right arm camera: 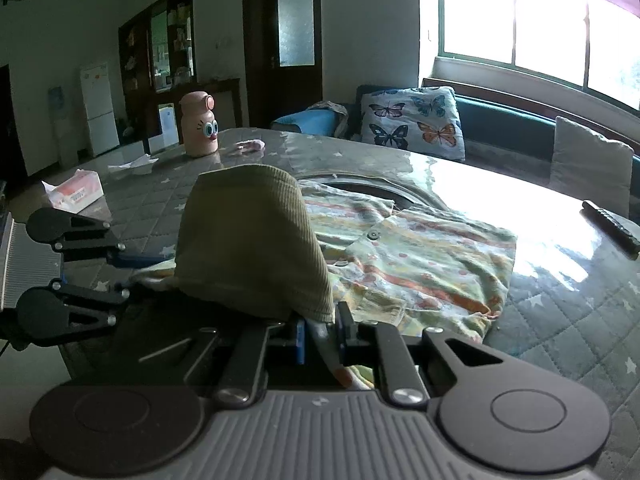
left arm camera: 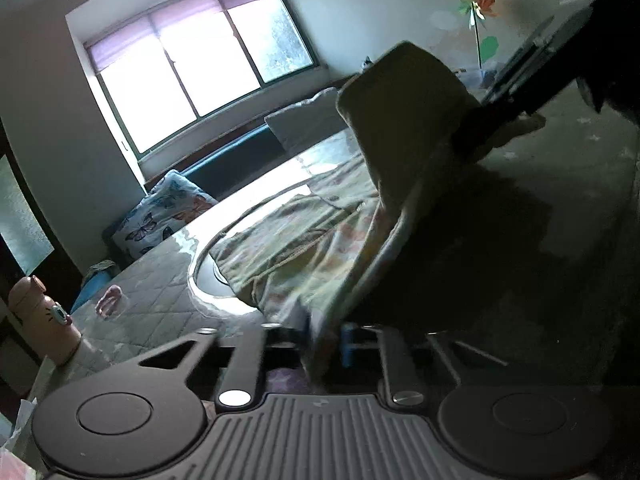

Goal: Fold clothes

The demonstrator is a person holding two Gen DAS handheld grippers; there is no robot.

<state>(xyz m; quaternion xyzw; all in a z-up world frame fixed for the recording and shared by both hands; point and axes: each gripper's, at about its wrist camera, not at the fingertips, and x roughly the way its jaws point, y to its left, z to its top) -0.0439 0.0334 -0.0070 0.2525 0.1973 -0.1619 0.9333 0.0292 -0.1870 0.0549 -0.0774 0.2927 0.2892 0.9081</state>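
A small patterned garment (right arm camera: pixel 420 256) with orange and green stripes lies on the quilted table (right arm camera: pixel 560 320); it also shows in the left wrist view (left arm camera: pixel 292 248). Its olive ribbed hem (right arm camera: pixel 248 240) is lifted up and arches between both grippers, also in the left wrist view (left arm camera: pixel 404 120). My right gripper (right arm camera: pixel 320 336) is shut on the hem's near corner. My left gripper (left arm camera: pixel 324 340) is shut on the other corner of the same edge and shows at the left of the right wrist view (right arm camera: pixel 132 276). The right gripper's body (left arm camera: pixel 532 80) appears at the upper right of the left wrist view.
A pink cartoon bottle (right arm camera: pixel 199 126), a tissue pack (right arm camera: pixel 76 192), a pink wrapper (right arm camera: pixel 248 146) and crumpled paper (right arm camera: pixel 132 163) sit at the table's far side. A dark remote (right arm camera: pixel 612 226) lies at the right. A bench with a butterfly pillow (right arm camera: pixel 412 120) runs under the window.
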